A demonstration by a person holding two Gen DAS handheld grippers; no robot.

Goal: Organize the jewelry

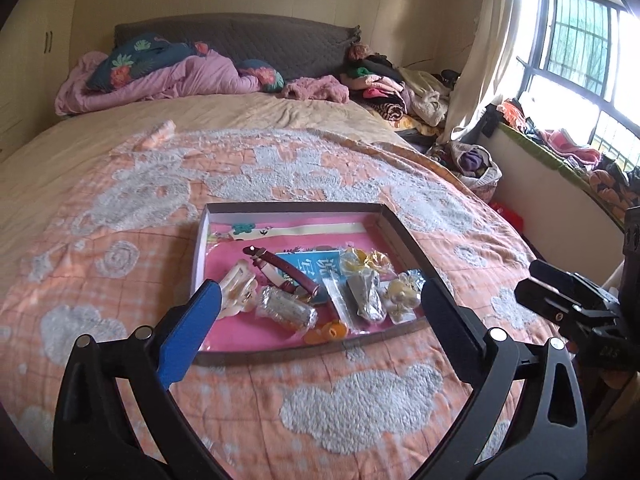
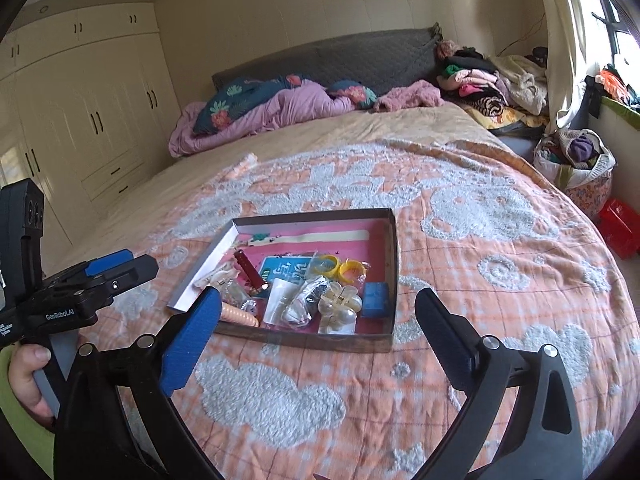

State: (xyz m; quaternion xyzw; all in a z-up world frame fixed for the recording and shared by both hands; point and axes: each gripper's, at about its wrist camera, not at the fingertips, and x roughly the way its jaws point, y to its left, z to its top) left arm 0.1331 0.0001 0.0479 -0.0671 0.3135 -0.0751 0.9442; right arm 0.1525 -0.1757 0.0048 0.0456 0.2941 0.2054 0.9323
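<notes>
- Your left gripper (image 1: 320,312) is released, jaws spread wide with nothing between them, hanging above the tray's near edge.
- Your right gripper (image 2: 318,320) is likewise released and empty, over the same near edge.
- The tray (image 1: 394,228) lies flat on the orange bedspread (image 1: 120,240), towards the foot of the bed.
- All the jewelry sits in the tray's near half: a maroon watch strap (image 1: 280,272) runs diagonally near the middle.
- A cream hair claw (image 1: 238,292) lies against the tray's left edge.
- Two yellow bangles (image 2: 338,268) sit side by side towards the right edge.
- A blue box (image 2: 376,300) rests in the near right corner, with a pearly flower clip (image 2: 340,306) just beside it.
- Several clear packets (image 1: 356,296) lie between the strap and the right edge; what they hold is probably small pieces, but the wrapping blurs them.
- Your left hand (image 2: 24,376), in a green sleeve, grips the left gripper's handle.
</notes>
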